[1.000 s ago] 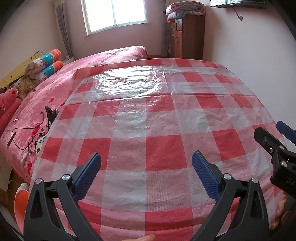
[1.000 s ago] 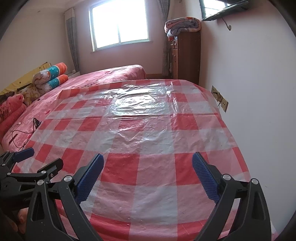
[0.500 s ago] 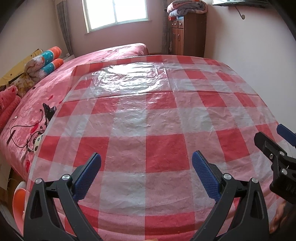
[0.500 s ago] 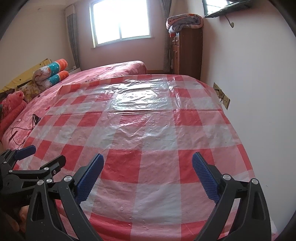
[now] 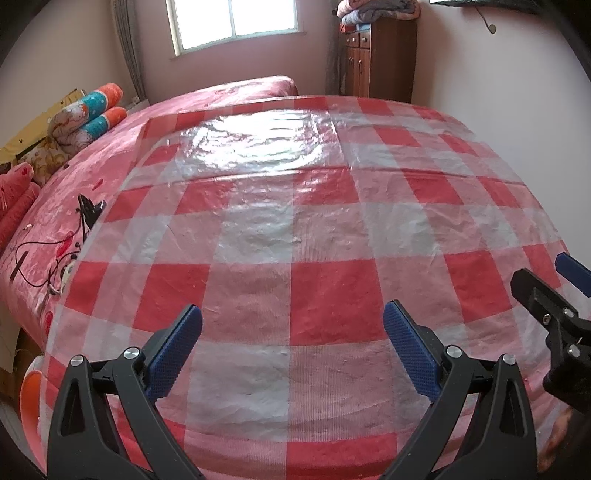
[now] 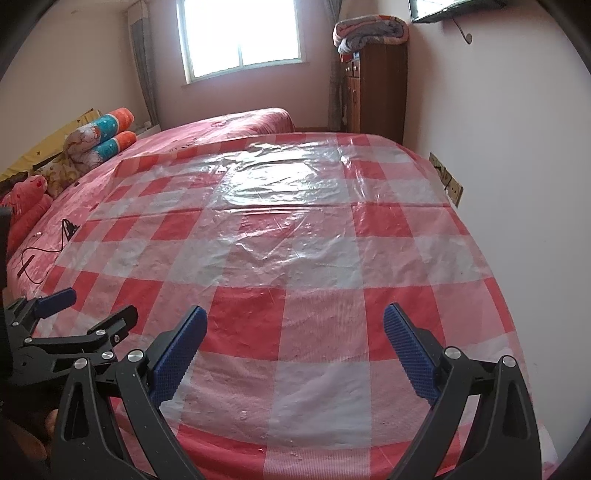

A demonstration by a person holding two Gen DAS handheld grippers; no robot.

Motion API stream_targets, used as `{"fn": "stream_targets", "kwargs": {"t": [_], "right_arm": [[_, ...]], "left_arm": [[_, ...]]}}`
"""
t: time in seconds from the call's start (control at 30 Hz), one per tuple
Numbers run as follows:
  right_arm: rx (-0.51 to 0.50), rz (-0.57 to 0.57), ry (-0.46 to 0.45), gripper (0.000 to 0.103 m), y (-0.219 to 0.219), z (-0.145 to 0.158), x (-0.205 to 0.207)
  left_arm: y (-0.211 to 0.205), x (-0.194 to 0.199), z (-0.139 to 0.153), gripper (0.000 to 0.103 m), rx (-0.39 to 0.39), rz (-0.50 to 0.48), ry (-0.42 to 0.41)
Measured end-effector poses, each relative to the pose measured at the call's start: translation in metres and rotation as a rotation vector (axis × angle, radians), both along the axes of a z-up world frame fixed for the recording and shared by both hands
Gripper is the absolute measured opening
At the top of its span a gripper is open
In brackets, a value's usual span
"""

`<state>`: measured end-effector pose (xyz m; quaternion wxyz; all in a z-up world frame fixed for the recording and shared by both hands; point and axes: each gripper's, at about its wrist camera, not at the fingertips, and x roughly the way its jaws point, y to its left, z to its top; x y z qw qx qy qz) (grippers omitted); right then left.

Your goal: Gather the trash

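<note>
Both hand-held grippers released, jaws spread wide, nothing between the pads. Left hand-held gripper point(image 5: 291, 325) over near edge of checked cloth point(image 5: 295, 229) on worktop; right hand-held gripper point(image 6: 295, 328) alongside, also over near edge. No trash visible on cloth in either view; cannot tell where it lies. Glossy plastic film over the checks. Bed point(image 5: 92, 173) left of worktop, with black cable point(image 5: 44, 258) and rolled quilts point(image 5: 88, 118). Cabinet point(image 5: 376, 59) by far wall, blankets point(image 6: 369, 31) on top.
</note>
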<state>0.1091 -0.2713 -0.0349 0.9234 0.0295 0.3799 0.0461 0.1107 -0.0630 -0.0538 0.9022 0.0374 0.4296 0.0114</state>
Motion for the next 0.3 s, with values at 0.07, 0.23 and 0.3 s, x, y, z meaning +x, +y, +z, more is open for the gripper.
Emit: {"fn": "stream_targets", "kwargs": {"t": [0.07, 0.23, 0.3], "right_arm": [[-0.001, -0.002, 0.028, 0.095, 0.000, -0.003, 0.004], [-0.019, -0.021, 0.124, 0.096, 0.001, -0.017, 0.017], [-0.033, -0.021, 0.138, 0.097, 0.003, -0.019, 0.018]], "left_arm": [[0.000, 0.002, -0.005, 0.099, 0.000, -0.001, 0.021], [0.003, 0.002, -0.007, 0.099, -0.037, 0.016, 0.018], [0.004, 0.002, -0.008, 0.099, -0.061, 0.022, 0.025]]}}
